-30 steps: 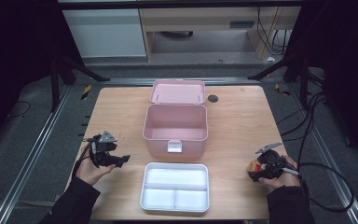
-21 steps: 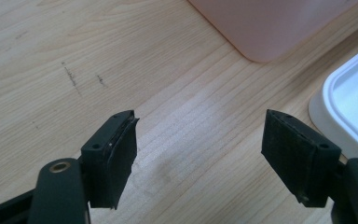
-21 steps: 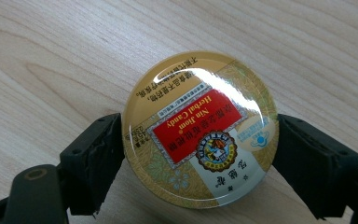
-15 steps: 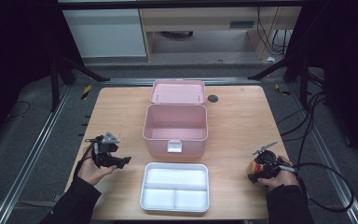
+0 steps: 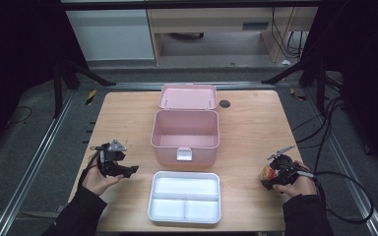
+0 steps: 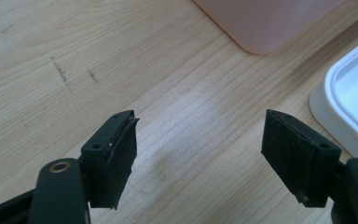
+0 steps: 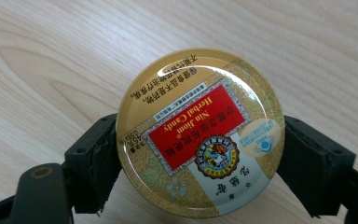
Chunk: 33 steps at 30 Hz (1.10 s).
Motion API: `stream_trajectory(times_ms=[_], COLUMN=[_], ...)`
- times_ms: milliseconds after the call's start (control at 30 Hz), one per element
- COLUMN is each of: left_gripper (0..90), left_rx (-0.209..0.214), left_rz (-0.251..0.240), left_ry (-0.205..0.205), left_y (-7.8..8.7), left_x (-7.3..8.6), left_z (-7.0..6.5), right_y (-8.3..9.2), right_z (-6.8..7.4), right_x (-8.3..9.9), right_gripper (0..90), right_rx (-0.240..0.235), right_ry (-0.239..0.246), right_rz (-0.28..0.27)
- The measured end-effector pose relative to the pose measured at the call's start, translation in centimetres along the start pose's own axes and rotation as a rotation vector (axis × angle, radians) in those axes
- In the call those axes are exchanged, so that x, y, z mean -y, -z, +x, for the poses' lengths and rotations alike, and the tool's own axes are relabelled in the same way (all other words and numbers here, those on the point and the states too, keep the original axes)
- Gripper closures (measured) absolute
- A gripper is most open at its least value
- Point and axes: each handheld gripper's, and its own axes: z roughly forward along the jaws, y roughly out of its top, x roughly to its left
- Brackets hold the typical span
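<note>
A round gold candy tin [image 7: 200, 140] with a red label sits between the black jaws of my right gripper [image 7: 200, 161], and both pads press on its rim. In the high view the tin [image 5: 267, 172] and the right gripper [image 5: 271, 178] are at the table's right front. My left gripper [image 5: 129, 170] rests at the left front, held low over the wood. Its jaws [image 6: 200, 154] stand wide apart with bare table between them.
An open pink box [image 5: 162, 147] stands mid-table with its lid [image 5: 187, 96] lying behind it. A white divided tray [image 5: 150, 196] lies in front of it, near the front edge. The box corner [image 6: 270, 23] and tray rim [image 6: 349, 98] lie just ahead of my left gripper. Cables trail off the right edge.
The right hand has shifted only slightly, with the tin staying between its jaws. The left hand has kept still.
</note>
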Motion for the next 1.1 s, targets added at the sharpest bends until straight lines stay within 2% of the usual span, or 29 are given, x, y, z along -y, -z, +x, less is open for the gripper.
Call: stream_trajectory(times_ms=[200,400,500,633,800,1100], left_gripper=[26.5,27.3,27.1,26.9,26.5,26.0], left_rx=[-0.003,0.003,0.001,-0.002,0.005,0.003], left_rz=[0.000,0.005,0.006,0.006,0.007,0.008], left_ry=[0.006,0.004,0.003,0.008,0.005,0.008], left_y=[0.0,-0.2,-0.2,-0.2,-0.4,-0.6], left_x=[0.0,0.0,0.0,0.0,0.0,0.0], left_z=[0.2,0.2,0.2,0.4,0.3,0.5], right_y=[1.7,2.6,3.0,4.0,5.0,6.9], right_z=[0.7,1.5,1.7,1.8,2.0,2.2], right_x=[-1.3,-2.7,-3.5,-4.7,-6.8,-10.9], right_gripper=[20.6,20.6,20.6,20.6,20.6,20.6], right_rx=[-0.017,-0.034,-0.032,-0.022,-0.029,-0.031], right_ry=[0.031,0.068,0.078,0.079,0.092,0.113], right_rz=[-0.066,-0.104,-0.117,-0.165,-0.218,-0.279])
